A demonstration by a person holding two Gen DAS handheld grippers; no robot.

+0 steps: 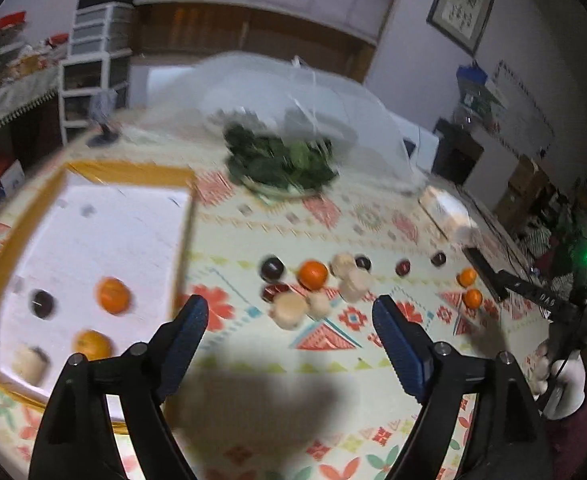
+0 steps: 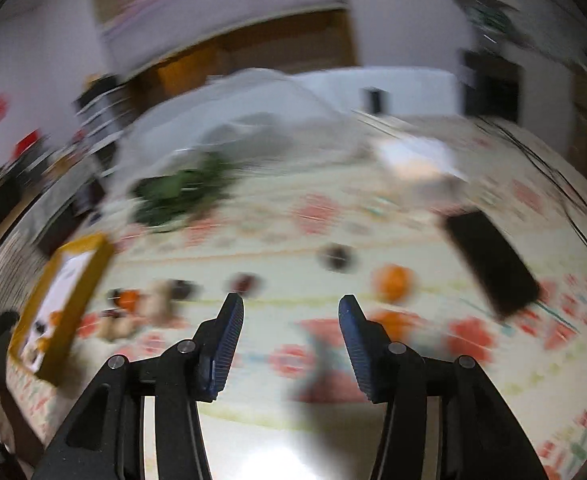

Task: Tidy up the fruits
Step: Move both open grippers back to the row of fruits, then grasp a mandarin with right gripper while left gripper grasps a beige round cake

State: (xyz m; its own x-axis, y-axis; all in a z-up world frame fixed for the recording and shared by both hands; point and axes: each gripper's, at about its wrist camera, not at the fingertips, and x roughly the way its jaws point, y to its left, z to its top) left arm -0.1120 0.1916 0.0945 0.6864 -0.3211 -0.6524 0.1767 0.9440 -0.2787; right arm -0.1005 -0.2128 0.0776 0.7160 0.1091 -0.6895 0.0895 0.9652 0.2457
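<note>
Above the patterned tablecloth (image 1: 253, 236), left claw (image 1: 289, 312) and right claw (image 2: 291, 308) hover, jaws apart, empty.

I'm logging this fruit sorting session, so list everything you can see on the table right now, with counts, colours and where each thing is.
Tray: one, yellow rim, white floor, table's left.
Fruit in tray: two oranges, one dark plum, one pale fruit.
Loose oranges: three, mid-table and right.
Loose dark plums: about five, in a row mid-table.
Loose pale fruits: about four, clustered mid-table.
Greens plate: one, dark green, behind the fruit.
Mesh food cover: one, white, over the greens.
Black flat object: one, right side.
Tablecloth: cream, red patterns.
Left gripper: fingers apart, empty.
Right gripper: fingers apart, empty.
</note>
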